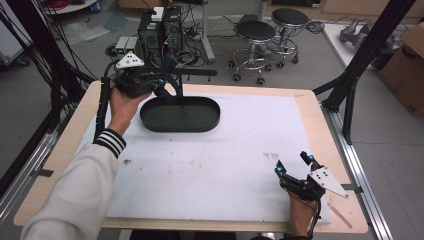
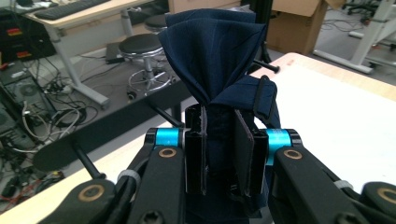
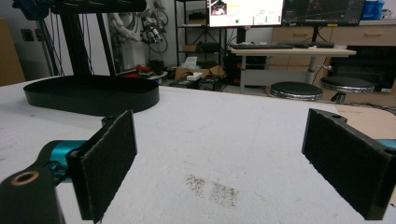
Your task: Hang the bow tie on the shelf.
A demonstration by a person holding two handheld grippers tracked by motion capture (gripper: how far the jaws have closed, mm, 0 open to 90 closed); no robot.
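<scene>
— High view first: where are the two grippers relative to the tray?

— The black oval tray (image 1: 180, 114) lies on the white mat (image 1: 225, 165). The left gripper (image 1: 167, 90) hangs over the tray's far left rim, with the left hand (image 1: 122, 102) behind it. The right gripper (image 1: 292, 164) sits well apart from the tray, at the mat's near right corner, jaws spread.

— Left gripper view?

— The left gripper (image 2: 219, 149) is clenched on a dark blue cloth (image 2: 212, 51) — the fabric bunches between the pads and fans out above them. A fold drapes over the right jaw. Round stools (image 2: 140, 46) stand on the floor beyond.

— Right gripper view?

— The right gripper (image 3: 219, 158) is released, holding nothing; its pads (image 3: 109, 161) stand wide apart just above the mat (image 3: 233, 135). The tray (image 3: 93, 95) lies farther off, up and left of the jaws, and a grey smudge (image 3: 212, 189) marks the mat between them.
</scene>
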